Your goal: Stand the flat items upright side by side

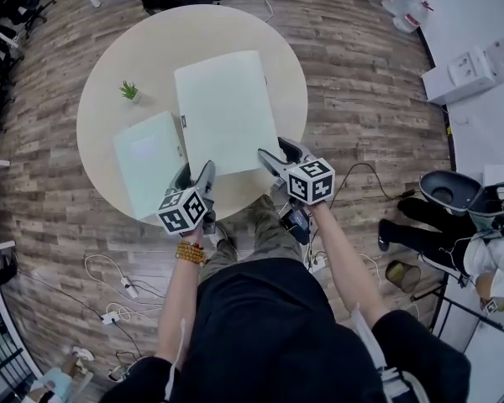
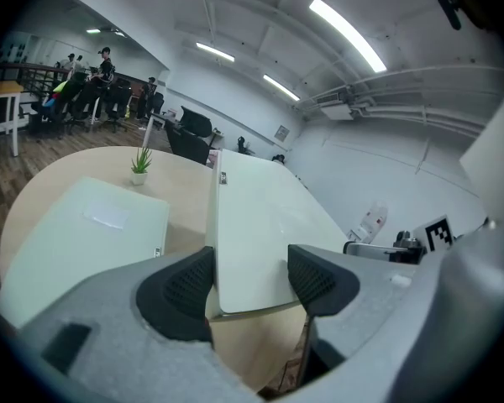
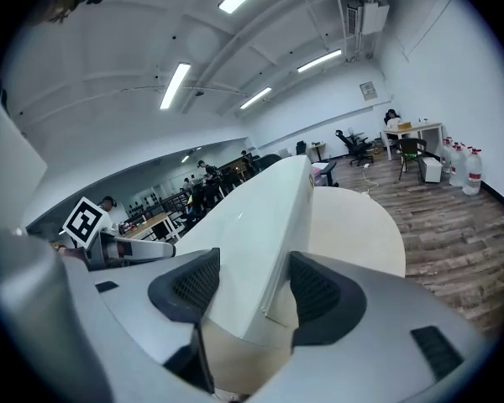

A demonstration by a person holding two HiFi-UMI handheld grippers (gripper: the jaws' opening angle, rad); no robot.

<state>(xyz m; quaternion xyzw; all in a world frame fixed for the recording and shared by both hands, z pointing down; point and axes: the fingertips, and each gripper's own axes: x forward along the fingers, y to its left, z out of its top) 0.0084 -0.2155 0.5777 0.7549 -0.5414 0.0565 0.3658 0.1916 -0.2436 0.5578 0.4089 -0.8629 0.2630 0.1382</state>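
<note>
A large flat white box [image 1: 223, 112] lies across the middle of the round table [image 1: 109, 65], its near edge raised and tilted up toward me. My left gripper [image 1: 195, 175] is shut on its near left corner [image 2: 256, 225], with the box edge between the dark pads [image 2: 181, 285]. My right gripper [image 1: 279, 155] is shut on the near right corner [image 3: 252, 217]. A smaller flat white box [image 1: 149, 162] lies flat on the table to the left, also visible in the left gripper view [image 2: 84, 233].
A small potted plant [image 1: 130, 91] stands at the table's far left, behind the small box. Cables and power strips [image 1: 122, 296] lie on the wood floor. A seated person [image 1: 437, 225] is at the right. Office chairs stand beyond the table.
</note>
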